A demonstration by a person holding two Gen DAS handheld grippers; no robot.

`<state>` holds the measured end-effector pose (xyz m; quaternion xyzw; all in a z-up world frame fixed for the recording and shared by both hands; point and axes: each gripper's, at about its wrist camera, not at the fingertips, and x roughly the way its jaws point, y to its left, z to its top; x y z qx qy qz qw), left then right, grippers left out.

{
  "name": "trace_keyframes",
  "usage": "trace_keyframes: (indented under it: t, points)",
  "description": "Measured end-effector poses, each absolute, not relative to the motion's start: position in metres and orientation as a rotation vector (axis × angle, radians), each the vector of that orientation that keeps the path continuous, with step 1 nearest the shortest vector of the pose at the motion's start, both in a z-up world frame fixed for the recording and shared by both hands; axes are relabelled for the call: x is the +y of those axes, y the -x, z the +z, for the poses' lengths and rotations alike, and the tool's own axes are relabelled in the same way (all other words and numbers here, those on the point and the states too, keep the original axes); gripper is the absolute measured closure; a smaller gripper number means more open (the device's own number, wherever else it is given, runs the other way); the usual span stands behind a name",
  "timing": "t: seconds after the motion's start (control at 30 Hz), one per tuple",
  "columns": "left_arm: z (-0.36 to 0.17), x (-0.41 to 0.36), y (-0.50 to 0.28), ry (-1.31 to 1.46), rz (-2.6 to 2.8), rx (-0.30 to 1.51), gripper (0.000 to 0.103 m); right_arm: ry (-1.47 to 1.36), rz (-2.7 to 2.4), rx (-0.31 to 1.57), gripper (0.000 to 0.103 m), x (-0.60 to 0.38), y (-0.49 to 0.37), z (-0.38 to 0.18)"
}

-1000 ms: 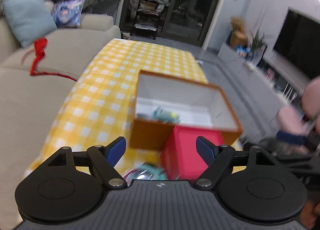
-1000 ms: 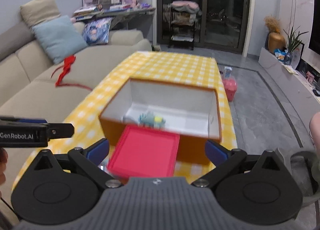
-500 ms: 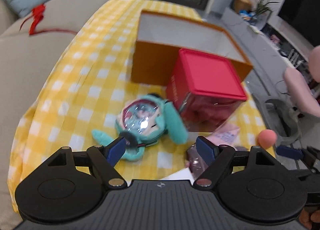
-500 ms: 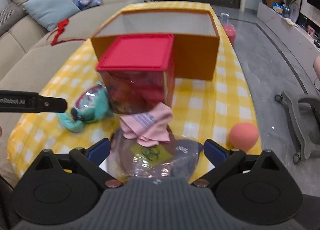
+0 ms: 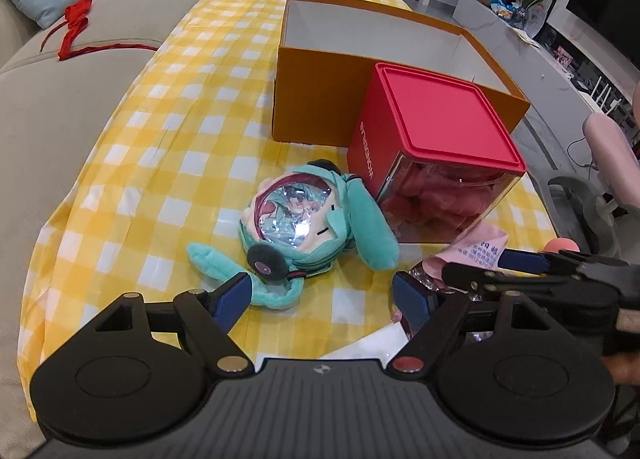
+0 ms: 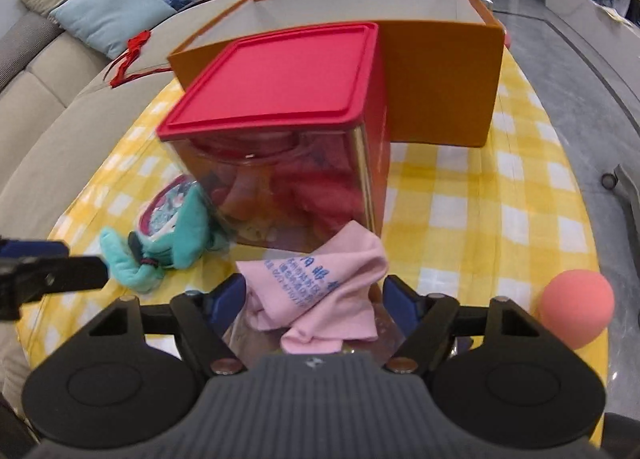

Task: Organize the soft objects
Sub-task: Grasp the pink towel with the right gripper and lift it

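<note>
Here the surface (image 5: 132,163) carries an orange box (image 5: 320,107), a red-lidded tub (image 6: 280,131) touching it, and a teal plush (image 5: 304,227). The right claw (image 6: 314,295), closing, straddles a pink cloth (image 6: 320,283). The left claw (image 5: 320,295) stands wide, empty.

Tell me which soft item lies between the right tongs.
The pink printed cloth, between the closing right tongs; the teal plush toy and coral ball lie outside.
</note>
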<state>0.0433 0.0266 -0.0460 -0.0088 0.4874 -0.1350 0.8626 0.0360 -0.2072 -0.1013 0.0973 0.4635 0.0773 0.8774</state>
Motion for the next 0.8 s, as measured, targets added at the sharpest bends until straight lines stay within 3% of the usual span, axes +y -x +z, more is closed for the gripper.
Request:
trace_keyframes:
  t: [0.07, 0.3, 0.37, 0.8]
  points:
    - [-0.047, 0.026, -0.044, 0.016, -0.283, 1.025, 0.009, -0.207, 0.149, 0.958, 0.034, -0.209, -0.039, -0.103]
    - [-0.053, 0.023, -0.047, 0.004, -0.280, 1.036, 0.009, -0.217, 0.143, 0.913, 0.083, -0.217, -0.035, -0.102]
    - [-0.054, 0.022, -0.048, -0.006, -0.273, 1.035, 0.009, -0.208, 0.137, 0.891, 0.087, -0.219, -0.032, -0.099]
    - [-0.068, 0.017, -0.064, -0.055, -0.345, 0.988, 0.009, -0.179, 0.102, 0.771, 0.087, -0.233, -0.017, -0.067]
